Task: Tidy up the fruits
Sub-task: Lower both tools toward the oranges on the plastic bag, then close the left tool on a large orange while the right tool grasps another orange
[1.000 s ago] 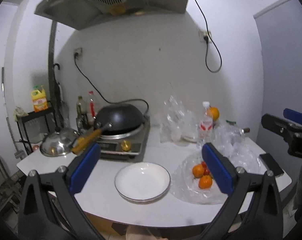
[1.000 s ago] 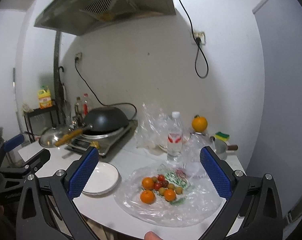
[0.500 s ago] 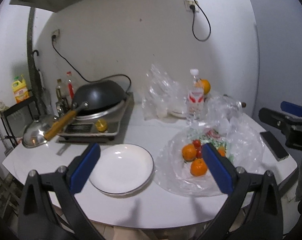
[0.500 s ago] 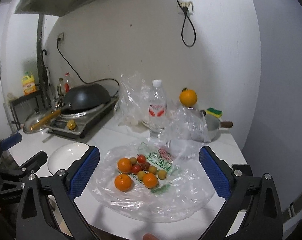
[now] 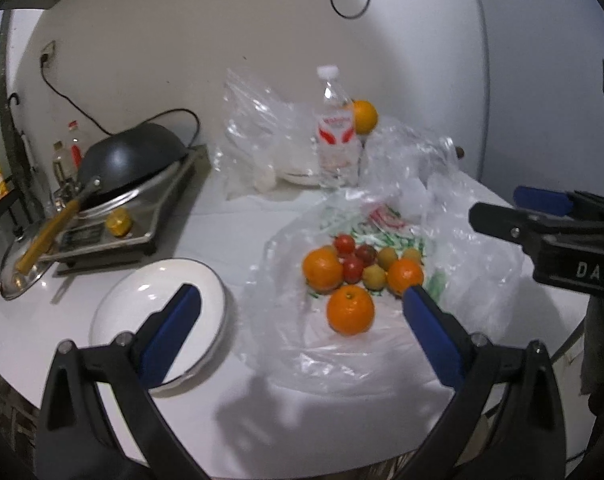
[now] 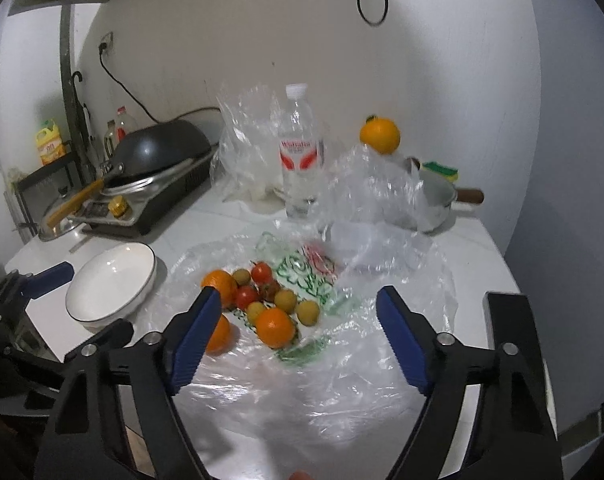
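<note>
A white countertop [image 6: 474,248] fills the lower half of both views. Directly on it, at centre, lies a spread clear plastic bag [image 6: 342,344]; a white plate [image 6: 110,284] sits just left of it. At upper left stands an induction cooker [image 6: 154,204], with a steel lid [image 5: 16,268] beside it. Toward the back stand a water bottle [image 6: 300,152], crumpled bags [image 6: 246,148] and a small saucepan [image 6: 438,200].
</note>
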### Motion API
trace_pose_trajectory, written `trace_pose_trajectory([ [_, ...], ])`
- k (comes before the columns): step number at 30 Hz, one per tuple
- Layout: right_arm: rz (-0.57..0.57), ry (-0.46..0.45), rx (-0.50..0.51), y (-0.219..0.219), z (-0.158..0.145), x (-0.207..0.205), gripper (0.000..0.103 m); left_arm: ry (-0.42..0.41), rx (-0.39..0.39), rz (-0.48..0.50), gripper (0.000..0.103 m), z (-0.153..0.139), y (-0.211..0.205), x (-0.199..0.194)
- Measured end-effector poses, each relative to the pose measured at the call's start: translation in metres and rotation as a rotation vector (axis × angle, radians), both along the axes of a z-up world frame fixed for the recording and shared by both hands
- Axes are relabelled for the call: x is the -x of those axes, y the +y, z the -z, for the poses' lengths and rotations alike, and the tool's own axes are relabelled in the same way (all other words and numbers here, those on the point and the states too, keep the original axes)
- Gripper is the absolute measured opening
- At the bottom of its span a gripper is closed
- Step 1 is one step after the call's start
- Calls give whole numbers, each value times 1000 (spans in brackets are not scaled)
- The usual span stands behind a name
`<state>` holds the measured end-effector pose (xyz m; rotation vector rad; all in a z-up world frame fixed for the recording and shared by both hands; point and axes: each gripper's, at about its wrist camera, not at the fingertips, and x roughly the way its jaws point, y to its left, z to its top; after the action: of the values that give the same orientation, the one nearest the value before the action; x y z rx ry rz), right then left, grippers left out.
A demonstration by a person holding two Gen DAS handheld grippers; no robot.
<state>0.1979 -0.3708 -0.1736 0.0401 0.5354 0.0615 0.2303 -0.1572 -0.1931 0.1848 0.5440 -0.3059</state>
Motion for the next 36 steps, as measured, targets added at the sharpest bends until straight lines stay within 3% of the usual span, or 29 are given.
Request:
trace_pose_trajectory([
  [10,-43,68,-27,-12,28,-31,77,69,-25,34,100,30,-28,-30],
  [12,-48,78,-28,-14,32,-35,73,83,-43,35,88,36,-34,-37],
  [21,-88,99,-23,-21,44,-48,54,150,-89,40,73,60,-50,-59],
  [26,-136,121,-31,-14,49,-54,52,172,-98,49,69,69,-53,-65],
  [31,-169,143,-33,-5,53,-61,52,192,-89,73,58,73,-53,-65],
  [34,-190,165,-31,2,57,-65,52,206,-79,104,46,74,-54,-63],
  [36,-203,179,-38,4,59,-68,52,205,-76,108,46,74,-53,-62],
])
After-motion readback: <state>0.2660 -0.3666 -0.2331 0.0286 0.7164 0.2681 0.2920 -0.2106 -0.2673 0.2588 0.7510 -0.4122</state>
